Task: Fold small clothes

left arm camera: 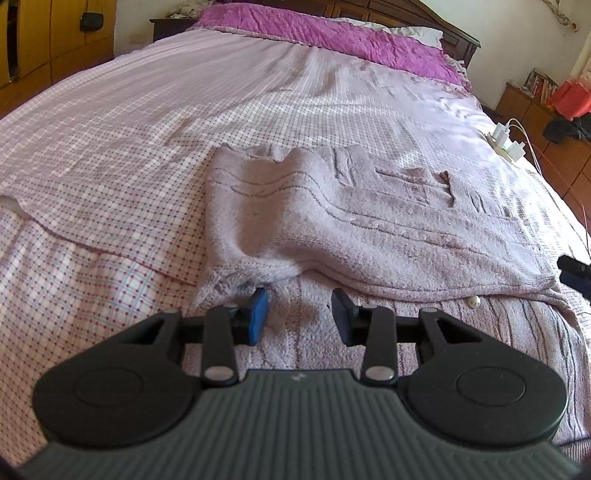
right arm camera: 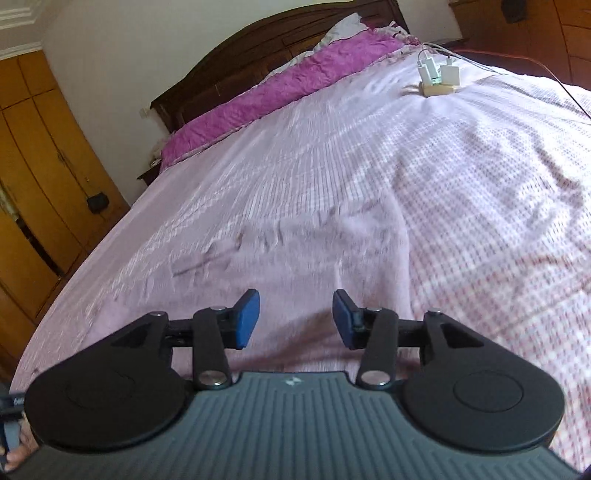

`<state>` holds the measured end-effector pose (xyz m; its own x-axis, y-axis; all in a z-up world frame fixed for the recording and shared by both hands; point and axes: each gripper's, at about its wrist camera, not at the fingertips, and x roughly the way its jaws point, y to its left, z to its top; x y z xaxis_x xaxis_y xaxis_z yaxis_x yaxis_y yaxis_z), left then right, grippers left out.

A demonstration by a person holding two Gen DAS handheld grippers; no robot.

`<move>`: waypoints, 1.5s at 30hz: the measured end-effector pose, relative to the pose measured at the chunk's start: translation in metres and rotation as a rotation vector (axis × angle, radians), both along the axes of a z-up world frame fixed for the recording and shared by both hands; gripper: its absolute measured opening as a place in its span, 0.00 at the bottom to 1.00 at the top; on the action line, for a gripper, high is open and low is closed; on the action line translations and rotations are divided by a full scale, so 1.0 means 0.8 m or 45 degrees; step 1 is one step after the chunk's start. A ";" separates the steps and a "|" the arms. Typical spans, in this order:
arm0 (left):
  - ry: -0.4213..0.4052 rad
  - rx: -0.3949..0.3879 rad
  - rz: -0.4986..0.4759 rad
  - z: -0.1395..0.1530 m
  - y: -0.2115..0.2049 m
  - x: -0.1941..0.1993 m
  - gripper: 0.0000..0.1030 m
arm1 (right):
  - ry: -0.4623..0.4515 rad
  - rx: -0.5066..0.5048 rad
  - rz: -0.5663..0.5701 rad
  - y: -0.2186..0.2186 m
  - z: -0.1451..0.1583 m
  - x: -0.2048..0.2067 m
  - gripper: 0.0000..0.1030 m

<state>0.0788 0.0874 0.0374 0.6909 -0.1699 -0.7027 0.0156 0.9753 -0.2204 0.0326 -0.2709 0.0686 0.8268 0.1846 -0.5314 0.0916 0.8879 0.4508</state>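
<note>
In the left wrist view a pale lilac knitted garment [left arm camera: 351, 229] with thin dark stripes lies on the bed. Its upper layer is folded over toward me, and a small pearl button [left arm camera: 474, 302] shows at the fold's edge. My left gripper [left arm camera: 300, 306] rests low over the near part of the knit. Its blue pads [left arm camera: 258, 314] stand apart with only the cloth's surface showing between them, and the left pad sits beside a raised fold. In the blurred right wrist view my right gripper [right arm camera: 295, 306] is open over the garment [right arm camera: 295, 243], holding nothing.
The bed carries a checked pink sheet [left arm camera: 110, 147]. A magenta pillow [left arm camera: 332, 33] lies by the dark headboard. A power strip with white chargers [left arm camera: 506, 142] [right arm camera: 437, 75] and cables sits at the bed's right side. Wooden wardrobes [right arm camera: 37, 184] and a low cabinet [left arm camera: 535, 122] flank the bed.
</note>
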 end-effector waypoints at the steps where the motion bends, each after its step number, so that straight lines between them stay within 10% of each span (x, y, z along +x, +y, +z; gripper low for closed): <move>1: 0.000 -0.001 0.002 0.000 0.000 0.000 0.39 | 0.007 -0.009 0.002 -0.002 -0.001 0.009 0.51; 9: -0.006 0.009 0.004 -0.003 0.003 0.001 0.39 | 0.136 -0.143 0.016 0.019 -0.035 0.064 0.49; 16: -0.001 0.012 0.002 -0.012 0.004 0.004 0.39 | 0.078 -0.247 0.085 0.040 -0.016 0.069 0.16; 22: -0.011 0.004 0.009 -0.014 0.010 0.002 0.38 | -0.107 -0.310 -0.033 0.024 0.034 0.060 0.16; 31: -0.005 -0.008 0.008 -0.012 0.012 0.000 0.38 | 0.157 -0.332 0.000 0.013 -0.036 0.091 0.17; 45: -0.105 0.012 -0.074 0.026 -0.003 0.003 0.39 | 0.019 -0.329 -0.014 0.016 0.008 0.035 0.27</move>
<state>0.0813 0.0849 0.0584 0.7354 -0.2052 -0.6458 0.0899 0.9742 -0.2071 0.0604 -0.2584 0.0753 0.8195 0.0322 -0.5722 0.1066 0.9724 0.2074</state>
